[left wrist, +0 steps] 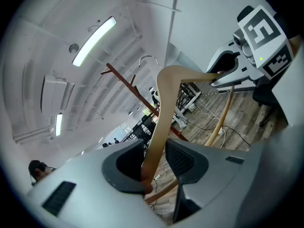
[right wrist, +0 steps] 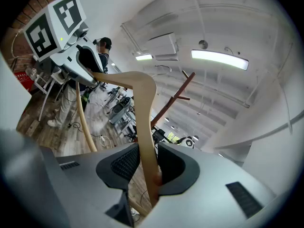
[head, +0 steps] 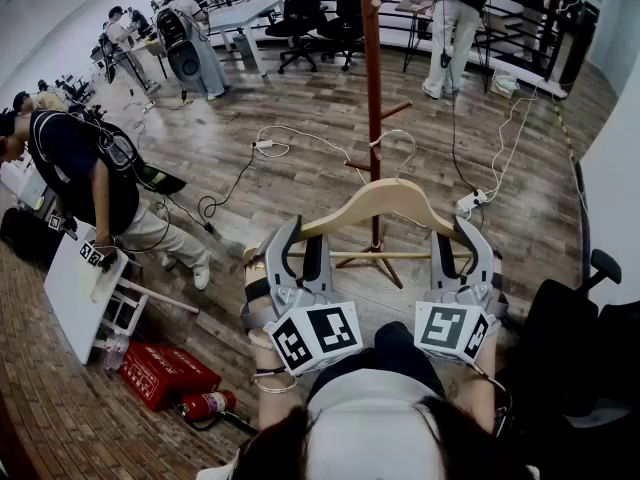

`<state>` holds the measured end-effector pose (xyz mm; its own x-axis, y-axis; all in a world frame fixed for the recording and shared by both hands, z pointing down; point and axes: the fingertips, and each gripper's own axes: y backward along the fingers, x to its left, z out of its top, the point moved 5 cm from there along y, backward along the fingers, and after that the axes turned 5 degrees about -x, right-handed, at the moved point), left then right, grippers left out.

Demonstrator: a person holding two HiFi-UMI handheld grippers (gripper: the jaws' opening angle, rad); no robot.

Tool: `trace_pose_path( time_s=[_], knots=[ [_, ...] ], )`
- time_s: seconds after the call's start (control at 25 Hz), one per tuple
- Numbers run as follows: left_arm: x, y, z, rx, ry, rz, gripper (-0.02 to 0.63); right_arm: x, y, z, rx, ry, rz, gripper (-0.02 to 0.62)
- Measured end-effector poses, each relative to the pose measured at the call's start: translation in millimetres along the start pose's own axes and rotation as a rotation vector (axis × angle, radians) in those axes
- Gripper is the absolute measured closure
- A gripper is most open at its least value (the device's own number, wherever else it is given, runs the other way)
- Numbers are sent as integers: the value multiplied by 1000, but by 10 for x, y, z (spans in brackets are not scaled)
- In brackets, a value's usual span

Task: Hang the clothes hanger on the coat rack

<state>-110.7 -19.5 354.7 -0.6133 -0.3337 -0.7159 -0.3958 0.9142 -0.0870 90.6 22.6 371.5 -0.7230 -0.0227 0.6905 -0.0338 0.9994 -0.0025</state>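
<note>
**Q:** Where is the pale wooden clothes hanger [head: 385, 196] shown?

**A:** It is held clear of the wood-plank floor [head: 300, 98], at 12 o'clock from the person. It is seen crossing in front of the pole of the reddish-brown wooden coat rack [head: 372, 88]. Whether the rack is touched by it cannot be determined.

**Q:** How are the two tools depicted?

**A:** The left tool [head: 300, 240] is clenched on the hanger's 9 o'clock arm. The right tool [head: 455, 240] is clenched on its 3 o'clock arm. In each gripper view the wooden arm is seen caught between the dark pads.
</note>
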Motion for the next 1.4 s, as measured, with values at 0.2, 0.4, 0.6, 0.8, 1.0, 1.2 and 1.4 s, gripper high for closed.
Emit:
trace_pose_path(
  time_s=[0.2, 0.4, 0.6, 0.8, 1.0, 1.2, 1.4],
  knots=[
    [59, -49, -45, -1, 3, 2, 466, 7, -41, 128, 14, 3, 9, 466],
    [37, -90, -17, -12, 3, -2, 466, -9, -55, 83, 16, -2, 10, 466],
    [31, -166, 39, -22, -1, -15, 466, -85, -74, 76, 26, -2, -11, 466],
    [16, -258, 92, -29, -13, -24, 466, -137, -124, 28, 36, -16, -27, 466],
    [58, -380, 145, -28, -14, -14, 466, -216, -239, 29, 22, -19, -31, 466],
    [90, -569, 170, -30, -17, -13, 466, -282, -441, -3, 20, -20, -31, 466],
    [168, -766, 186, -27, -16, 1, 466, -350, -657, 14, 1, -17, -35, 466]
  ],
)
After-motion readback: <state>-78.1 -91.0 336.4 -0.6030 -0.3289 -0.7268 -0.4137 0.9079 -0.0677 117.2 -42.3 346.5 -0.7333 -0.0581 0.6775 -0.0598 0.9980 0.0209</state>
